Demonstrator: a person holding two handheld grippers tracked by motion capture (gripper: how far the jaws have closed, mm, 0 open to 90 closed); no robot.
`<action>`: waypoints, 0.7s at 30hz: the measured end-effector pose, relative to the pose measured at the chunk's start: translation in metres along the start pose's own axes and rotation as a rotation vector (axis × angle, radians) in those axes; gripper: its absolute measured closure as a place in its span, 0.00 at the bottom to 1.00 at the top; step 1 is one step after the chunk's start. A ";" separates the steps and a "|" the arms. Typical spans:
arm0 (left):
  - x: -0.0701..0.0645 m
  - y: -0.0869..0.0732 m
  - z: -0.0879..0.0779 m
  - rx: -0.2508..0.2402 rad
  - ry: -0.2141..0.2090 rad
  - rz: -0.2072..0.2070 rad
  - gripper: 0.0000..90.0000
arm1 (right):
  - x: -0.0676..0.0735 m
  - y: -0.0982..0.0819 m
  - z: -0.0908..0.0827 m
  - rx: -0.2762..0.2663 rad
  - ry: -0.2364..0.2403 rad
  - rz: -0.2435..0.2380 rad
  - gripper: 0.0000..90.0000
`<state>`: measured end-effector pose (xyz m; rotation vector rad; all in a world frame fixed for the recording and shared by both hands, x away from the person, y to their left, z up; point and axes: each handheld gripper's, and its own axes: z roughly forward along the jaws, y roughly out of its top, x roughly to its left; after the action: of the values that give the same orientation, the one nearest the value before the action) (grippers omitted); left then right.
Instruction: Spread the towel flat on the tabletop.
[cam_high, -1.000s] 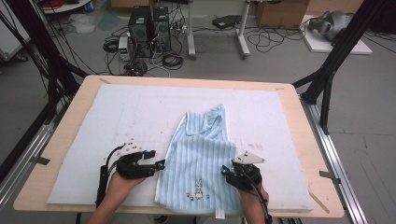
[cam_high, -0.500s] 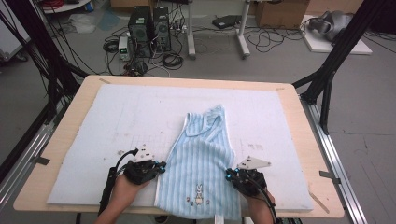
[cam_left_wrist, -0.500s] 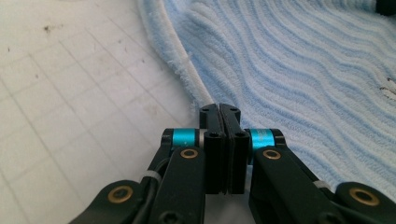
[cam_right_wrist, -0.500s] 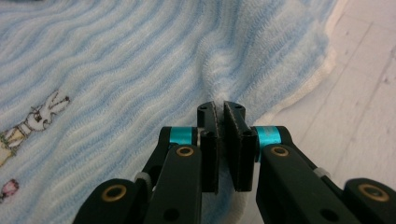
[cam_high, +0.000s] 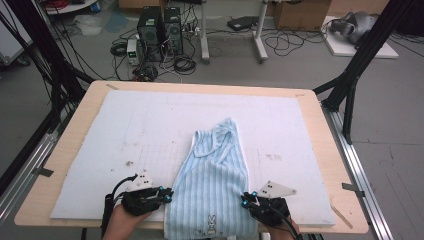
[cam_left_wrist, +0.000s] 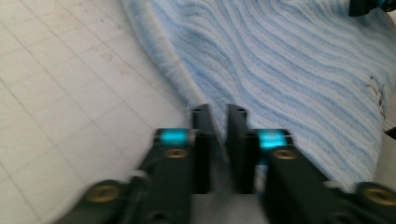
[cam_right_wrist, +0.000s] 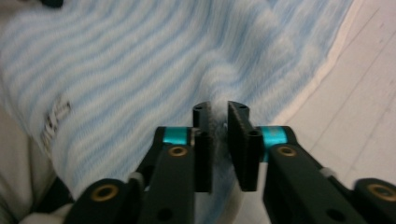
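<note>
A light blue striped sleeveless top lies flat on the white mat, neck away from me, with a small rabbit emblem by the hem. My left gripper is at the top's left lower edge. In the left gripper view its jaws have just been opening and stand a narrow gap apart around the hem of the flat cloth. My right gripper is at the right lower edge. Its jaws have also just eased apart, with the cloth still puckered up between the pads.
The mat covers most of the wooden table, and the top's hem reaches the near edge. Black frame posts rise at the table's sides. Computers and cables sit on the floor beyond the far edge.
Both grippers have moved toward the table's near edge, dragging the top with them. The top lies longer and flatter than a second ago.
</note>
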<state>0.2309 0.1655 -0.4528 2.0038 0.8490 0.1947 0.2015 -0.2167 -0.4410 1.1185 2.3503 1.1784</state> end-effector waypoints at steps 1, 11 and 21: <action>0.002 0.002 0.001 -0.019 -0.001 -0.014 0.66 | -0.001 0.002 0.000 -0.014 -0.005 0.008 0.78; 0.027 0.036 0.009 -0.119 0.046 -0.005 0.47 | -0.033 0.031 0.017 -0.135 -0.102 0.134 0.40; 0.046 0.053 0.043 -0.089 0.086 -0.054 0.52 | -0.053 0.055 0.053 -0.003 -0.216 0.078 0.57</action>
<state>0.3102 0.1469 -0.4424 1.8981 0.9322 0.2848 0.2940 -0.2071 -0.4357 1.2778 2.1592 1.0283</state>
